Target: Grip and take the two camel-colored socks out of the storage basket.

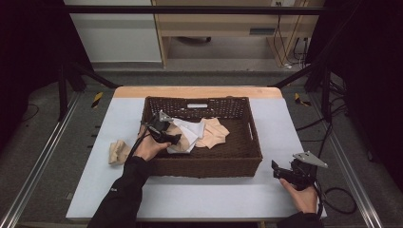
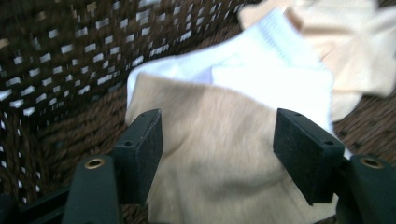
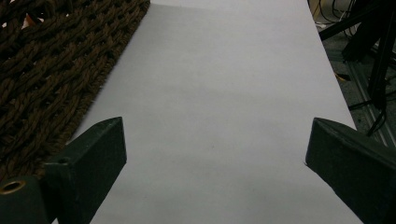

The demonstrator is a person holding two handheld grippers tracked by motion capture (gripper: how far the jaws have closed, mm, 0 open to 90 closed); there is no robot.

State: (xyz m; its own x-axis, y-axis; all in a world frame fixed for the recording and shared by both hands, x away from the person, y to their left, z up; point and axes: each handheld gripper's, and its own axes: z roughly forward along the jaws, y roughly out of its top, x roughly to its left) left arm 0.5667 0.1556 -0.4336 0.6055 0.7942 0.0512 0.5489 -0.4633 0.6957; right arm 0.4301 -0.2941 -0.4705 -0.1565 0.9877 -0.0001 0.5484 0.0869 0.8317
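Item: my left gripper (image 2: pixel 218 149), jaws wide apart over the beige sock (image 2: pixel 210 158), gripping nothing, in the basket (image 1: pixel 237 156). My right gripper (image 3: pixel 215 163) gapes empty above the desk (image 3: pixel 224 93), near right.

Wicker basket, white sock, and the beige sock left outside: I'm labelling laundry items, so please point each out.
wicker basket (image 1: pixel 209 167): high view, near wall.
white sock (image 1: pixel 189 129): high view, its middle, inside the basket.
beige sock (image 1: pixel 118 152): high view, middle of the bundle on the table.

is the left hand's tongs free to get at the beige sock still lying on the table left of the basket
Probably yes: the left tongs stand open over the socks in the basket, pressing on nothing, and the beige sock lies uncovered on the table just beside that forearm.
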